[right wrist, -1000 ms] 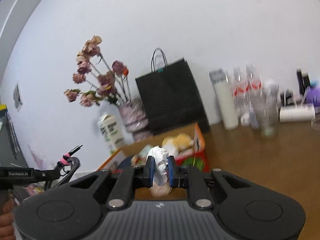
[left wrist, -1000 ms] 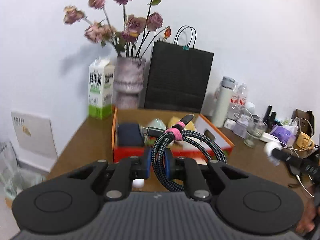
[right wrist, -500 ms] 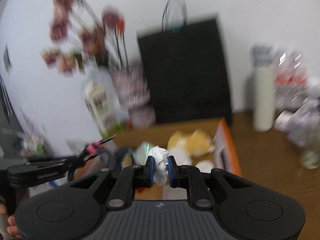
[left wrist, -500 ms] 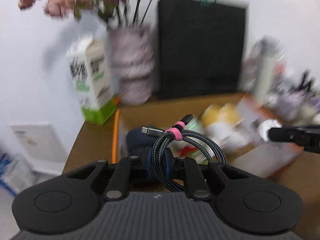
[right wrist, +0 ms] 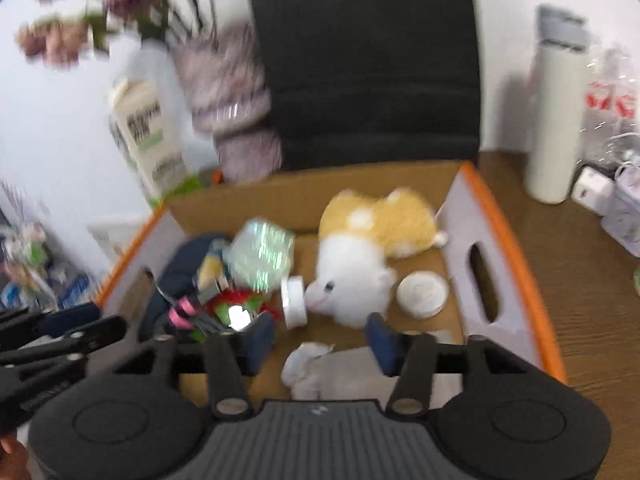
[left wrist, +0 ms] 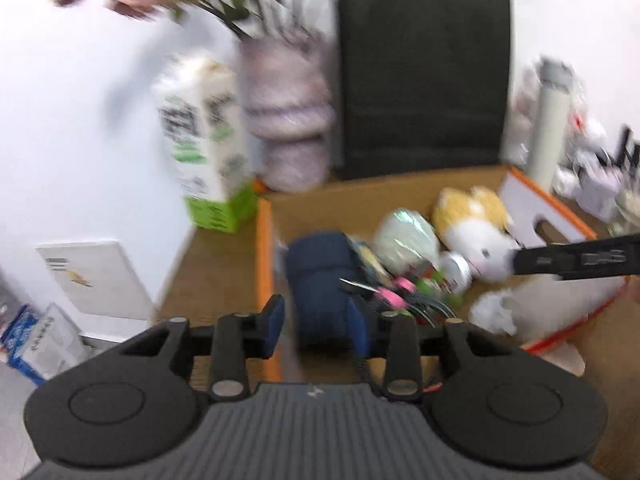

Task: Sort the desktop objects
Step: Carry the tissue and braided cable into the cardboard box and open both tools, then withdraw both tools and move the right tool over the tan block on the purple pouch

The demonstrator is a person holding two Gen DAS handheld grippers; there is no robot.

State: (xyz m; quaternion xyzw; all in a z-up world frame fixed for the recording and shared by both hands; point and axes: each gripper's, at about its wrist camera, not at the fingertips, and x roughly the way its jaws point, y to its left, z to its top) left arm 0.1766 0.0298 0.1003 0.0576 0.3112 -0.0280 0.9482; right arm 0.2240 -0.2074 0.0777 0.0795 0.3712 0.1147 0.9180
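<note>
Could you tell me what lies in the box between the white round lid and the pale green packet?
In the right wrist view, the plush toy's white head and a small white jar lie between the white round lid and the pale green packet.

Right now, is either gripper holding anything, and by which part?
Nothing is held. Both grippers' jaws are opening: the left gripper has let go of the cable, the right gripper of the crumpled paper, in the box.

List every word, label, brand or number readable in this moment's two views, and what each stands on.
None can be read.
Milk carton: dark and green print, too blurred.
Clear bottle: red label, blurred.
White panel against the wall: small sticker, too small.
Left gripper body: tiny mark, illegible.
</note>
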